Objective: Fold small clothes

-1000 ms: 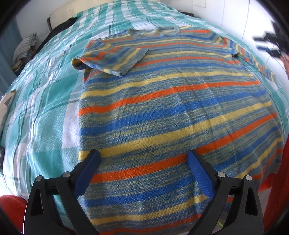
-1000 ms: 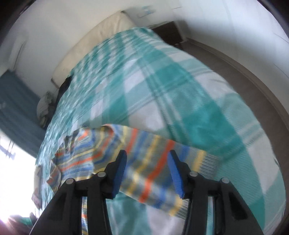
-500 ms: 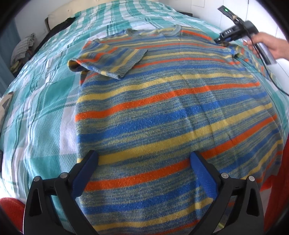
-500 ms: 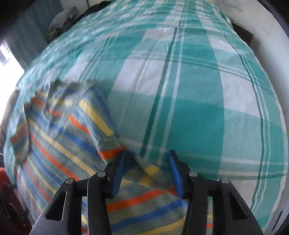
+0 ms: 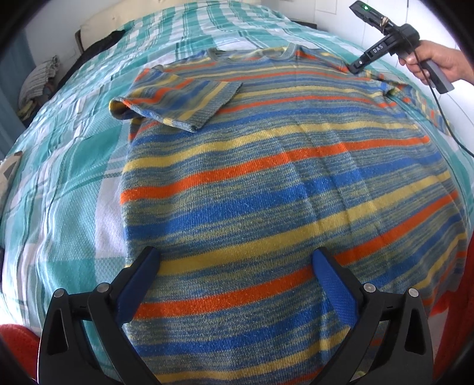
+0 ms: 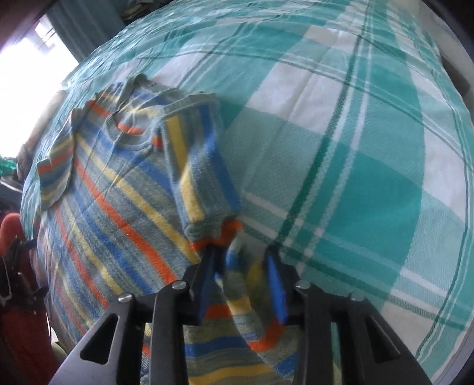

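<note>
- Right gripper [image 6: 241, 260]: jaws closing, the right sleeve [image 6: 204, 165] bunched between the blue pads [image 6: 277, 284], its orange-edged cuff crumpled at the tips; whether the pads already press the knit cannot be told for sure, but cloth fills the gap and lifts into it.
- Same gripper seen from the left wrist: black body tipped down at the shirt's far right shoulder, held in a hand [image 5: 435, 63], cable [image 5: 444, 118] trailing toward the bed's edge.
- Left gripper [image 5: 234, 266]: spread wide, nothing between the jaws, both blue pads hanging over the lower part of the shirt [image 5: 281, 192], near its left edge and middle; touching or not cannot be told.
- Shirt: striped knit in blue, yellow, orange and grey-green, lying flat and front-up on the bed [image 5: 59, 192], collar [image 5: 254, 54] at the far end, hem nearest the left gripper.
- Left sleeve [image 5: 180, 99]: folded inward over the chest, cuff pointing toward the middle, lying flat.
- Right sleeve: drawn up off the cover and turned in toward the body, a ridge running from shoulder to the closing jaws.
- Bed: teal and white checked cover, smooth with light creases, bare to the right of the shirt.
- Beyond: pillow [image 5: 97, 25] at the head, dark heap and a striped bundle [image 5: 38, 80] off the far left side, white wall behind.
- Red cloth [image 6: 11, 237] at the near left edge of both views.
</note>
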`<state>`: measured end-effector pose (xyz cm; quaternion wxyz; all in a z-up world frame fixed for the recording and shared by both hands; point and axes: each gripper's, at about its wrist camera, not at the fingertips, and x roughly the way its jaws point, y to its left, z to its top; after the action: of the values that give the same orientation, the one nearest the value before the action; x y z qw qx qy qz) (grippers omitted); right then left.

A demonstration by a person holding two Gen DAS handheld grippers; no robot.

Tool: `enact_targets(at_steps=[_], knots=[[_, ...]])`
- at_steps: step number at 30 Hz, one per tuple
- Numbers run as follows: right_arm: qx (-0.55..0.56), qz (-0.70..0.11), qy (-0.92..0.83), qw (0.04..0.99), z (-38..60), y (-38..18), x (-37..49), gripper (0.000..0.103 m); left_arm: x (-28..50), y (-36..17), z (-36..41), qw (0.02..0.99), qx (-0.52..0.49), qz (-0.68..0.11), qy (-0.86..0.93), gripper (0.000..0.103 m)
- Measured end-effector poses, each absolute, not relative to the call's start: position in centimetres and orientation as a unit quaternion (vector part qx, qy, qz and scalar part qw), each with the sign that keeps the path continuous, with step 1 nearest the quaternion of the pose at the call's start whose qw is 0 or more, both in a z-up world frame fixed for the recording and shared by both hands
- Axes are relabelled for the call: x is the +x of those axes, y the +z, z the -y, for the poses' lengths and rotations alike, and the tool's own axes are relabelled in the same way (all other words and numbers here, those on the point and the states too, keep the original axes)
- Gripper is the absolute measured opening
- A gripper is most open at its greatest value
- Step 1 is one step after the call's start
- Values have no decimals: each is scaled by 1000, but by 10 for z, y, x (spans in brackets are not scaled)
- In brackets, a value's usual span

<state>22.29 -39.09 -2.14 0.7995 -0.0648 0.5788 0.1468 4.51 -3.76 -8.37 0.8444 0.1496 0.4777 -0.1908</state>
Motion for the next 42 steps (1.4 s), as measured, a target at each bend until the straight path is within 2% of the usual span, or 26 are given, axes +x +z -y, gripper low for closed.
enact_targets(at_steps=[1,2,4,6,9,15,16,18,19,20,24,28,29,30,31,32,36,39,40,41,42], knots=[[-78,-571,140,805,389,-19,223,8,45,-84,38,845,150,-477,-191,103],[-87,-563,136,811,387,-16,222,5,45,-84,38,845,150,-477,-190,103],[-113,-543,107,825,389,-8,223,3,45,-84,37,844,150,-478,-191,103],[-126,-505,11,854,406,4,233,3,45,-83,38,845,150,-477,-191,103],[-80,-500,-60,860,432,5,251,3,45,-83,38,845,150,-477,-191,103],[-40,-516,-71,853,443,-13,264,2,45,-83,38,845,150,-477,-191,103],[-12,-511,-74,857,452,-8,260,6,45,-83,38,845,150,-477,-191,103],[36,-499,-74,862,472,2,248,34,45,-83,38,845,150,-477,-191,103],[60,-492,-68,866,479,7,240,60,45,-83,38,845,150,-477,-191,103],[87,-485,-48,869,489,13,230,66,45,-83,38,845,150,-477,-190,103],[123,-481,-7,868,509,21,181,66,46,-83,39,845,149,-478,-190,103],[88,-517,13,851,512,4,152,65,47,-84,42,847,148,-475,-188,103],[85,-523,19,848,512,-1,149,62,47,-84,42,848,148,-474,-187,103],[76,-534,27,842,507,-9,149,56,47,-84,42,848,148,-473,-187,103],[52,-543,18,838,503,-16,151,17,46,-84,42,849,148,-473,-186,103],[14,-549,-12,836,497,-21,155,1,46,-83,41,849,148,-472,-185,103],[-13,-515,-95,852,497,-16,165,1,42,-83,40,850,152,-469,-183,103],[8,-516,-88,852,499,-18,163,1,41,-82,39,850,153,-469,-183,103],[28,-511,-81,855,502,-15,158,8,41,-82,39,850,153,-469,-184,103],[46,-505,-84,858,508,-9,150,24,41,-82,39,850,153,-469,-184,103],[63,-496,-89,861,514,-3,140,34,41,-82,39,850,153,-468,-185,103]])
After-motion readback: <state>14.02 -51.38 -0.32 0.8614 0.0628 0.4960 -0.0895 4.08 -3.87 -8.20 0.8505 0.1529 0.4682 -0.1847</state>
